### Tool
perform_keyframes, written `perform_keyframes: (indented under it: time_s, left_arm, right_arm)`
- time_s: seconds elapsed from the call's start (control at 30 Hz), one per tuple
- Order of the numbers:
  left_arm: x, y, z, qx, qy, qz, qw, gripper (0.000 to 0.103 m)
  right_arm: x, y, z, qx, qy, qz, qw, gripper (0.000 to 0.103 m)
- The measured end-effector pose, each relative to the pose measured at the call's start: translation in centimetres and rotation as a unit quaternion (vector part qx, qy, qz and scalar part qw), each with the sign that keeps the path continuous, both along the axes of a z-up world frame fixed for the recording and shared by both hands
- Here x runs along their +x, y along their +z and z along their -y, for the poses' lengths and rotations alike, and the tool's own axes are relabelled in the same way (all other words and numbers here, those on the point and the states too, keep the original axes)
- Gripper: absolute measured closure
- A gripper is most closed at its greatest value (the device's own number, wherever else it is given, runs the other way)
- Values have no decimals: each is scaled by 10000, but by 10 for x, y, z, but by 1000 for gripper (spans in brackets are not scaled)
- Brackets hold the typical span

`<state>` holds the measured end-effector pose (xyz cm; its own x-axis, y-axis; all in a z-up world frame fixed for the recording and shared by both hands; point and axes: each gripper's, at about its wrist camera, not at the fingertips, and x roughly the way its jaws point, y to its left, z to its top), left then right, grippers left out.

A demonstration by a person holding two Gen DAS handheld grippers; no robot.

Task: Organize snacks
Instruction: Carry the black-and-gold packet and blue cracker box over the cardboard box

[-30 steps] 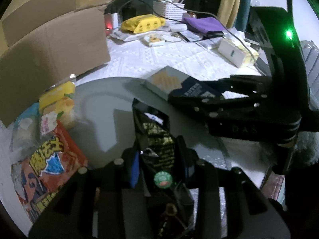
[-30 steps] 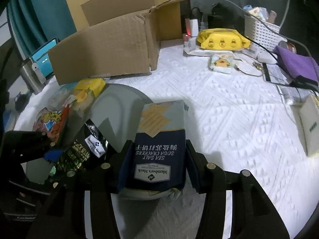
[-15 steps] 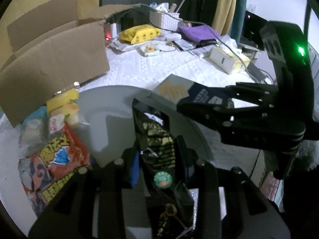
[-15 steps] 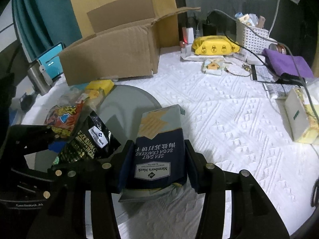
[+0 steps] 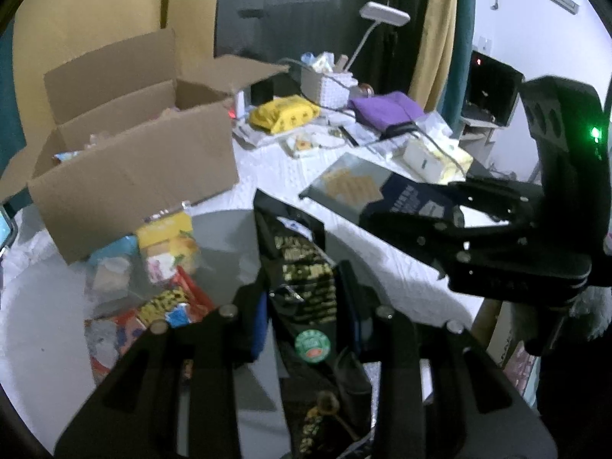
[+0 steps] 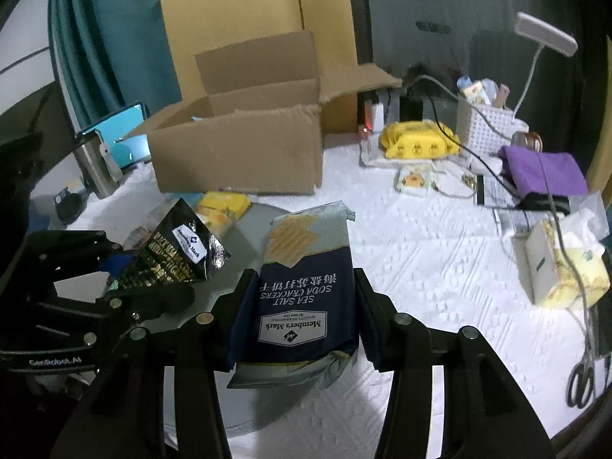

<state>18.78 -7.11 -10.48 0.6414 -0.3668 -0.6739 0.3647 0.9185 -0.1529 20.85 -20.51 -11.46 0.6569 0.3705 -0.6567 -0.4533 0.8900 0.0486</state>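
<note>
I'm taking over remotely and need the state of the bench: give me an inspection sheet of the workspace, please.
Surface: white textured cloth with a grey round mat near the snacks.
Job's things: open cardboard box; loose snack packs in front of it.
Clutter: yellow wipes pack, purple cloth, white basket, tissue box, scissors, steel flask.
Grippers: left gripper shut on black snack pouch; right gripper shut on soda cracker pack; both packs held above the cloth.
Cables: black cable runs across the clutter.
Surroundings: teal curtain, desk lamp.
</note>
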Motion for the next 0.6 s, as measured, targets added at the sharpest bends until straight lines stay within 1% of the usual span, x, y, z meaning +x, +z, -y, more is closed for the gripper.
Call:
perform_keyframes:
  time_s: [0.3,0.6]
  left_arm:
    - [-6,28,-14,-81,82,314,9994,69]
    - [-2,56,-34,-151,217,630,9977,69]
  right_arm:
    - [-5,22,-13,5,114,217,9997,52]
    - [-3,49,-30,7,259,478,9985,52]
